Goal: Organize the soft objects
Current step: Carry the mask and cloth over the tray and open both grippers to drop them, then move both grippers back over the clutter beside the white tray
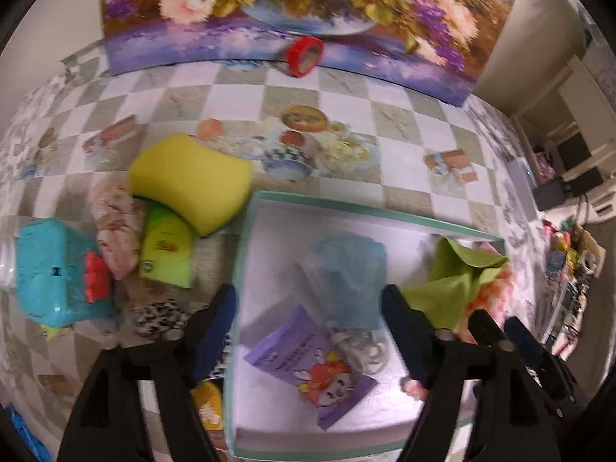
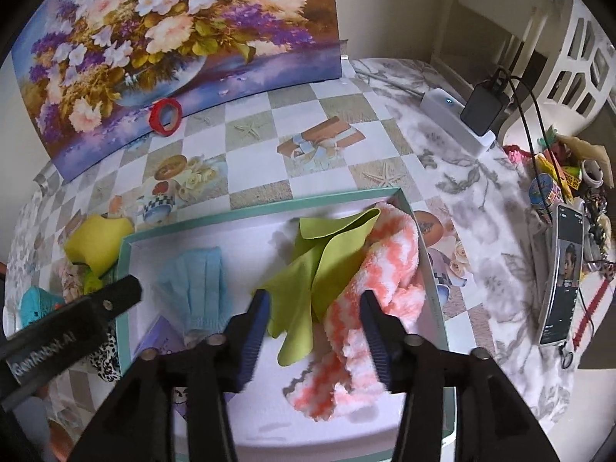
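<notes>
Looking down through both wrist cameras, we see a teal-rimmed box on the checkered surface. At far left, outside the box, a yellow sponge rests on a green packet, well clear of either claw. Our left claw hangs released over the box, a pale blue mask lying loose between its fingers, seemingly untouched, though blur makes that hard to confirm. Further right, our right claw stands parted above a green cloth and an orange-and-white fluffy sock, pressing neither.
</notes>
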A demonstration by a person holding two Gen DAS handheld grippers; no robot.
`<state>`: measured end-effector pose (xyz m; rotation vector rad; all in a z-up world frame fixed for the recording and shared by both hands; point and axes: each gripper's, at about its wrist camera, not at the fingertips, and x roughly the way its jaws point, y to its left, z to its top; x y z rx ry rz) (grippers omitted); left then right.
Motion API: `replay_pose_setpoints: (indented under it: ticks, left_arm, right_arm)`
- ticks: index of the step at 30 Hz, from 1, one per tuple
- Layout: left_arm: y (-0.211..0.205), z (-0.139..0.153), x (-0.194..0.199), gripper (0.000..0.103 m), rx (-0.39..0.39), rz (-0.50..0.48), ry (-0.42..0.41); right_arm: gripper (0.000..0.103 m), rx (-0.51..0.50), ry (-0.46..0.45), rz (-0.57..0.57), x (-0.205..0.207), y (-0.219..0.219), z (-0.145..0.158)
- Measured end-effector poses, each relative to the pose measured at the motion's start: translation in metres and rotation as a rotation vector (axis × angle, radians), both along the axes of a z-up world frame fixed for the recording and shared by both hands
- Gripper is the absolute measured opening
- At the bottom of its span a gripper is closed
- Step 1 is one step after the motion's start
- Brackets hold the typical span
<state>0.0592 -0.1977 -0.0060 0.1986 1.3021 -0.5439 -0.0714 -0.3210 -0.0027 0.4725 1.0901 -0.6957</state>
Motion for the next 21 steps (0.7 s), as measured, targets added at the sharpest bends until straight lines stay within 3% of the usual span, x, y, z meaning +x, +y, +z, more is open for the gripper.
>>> replay_pose_setpoints:
  ticks: [4, 9, 13, 21]
  left_arm:
    - [0.009, -0.006, 0.003, 0.091, 0.038, 0.042, -0.029]
    - [0.023, -0.016, 0.008, 0.095, 0.088, 0.084, -0.021]
    - [0.032, -0.013, 0.012, 0.101, 0.087, 0.092, -0.028]
    - [0.072, 0.011, 0.025, 0.101, 0.012, 0.159, -0.045]
  right_arm:
    - [0.067, 0.009, 0.046, -0.008, 0.002, 0.000, -0.008]
    - [0.087, -0.022, 0.101, -0.023, -0.001, 0.000, -0.015]
    - [0.090, -0.024, 0.092, -0.035, -0.004, -0.002, -0.013]
    - [0.091, -0.034, 0.060, 0.002, 0.001, 0.012, -0.003]
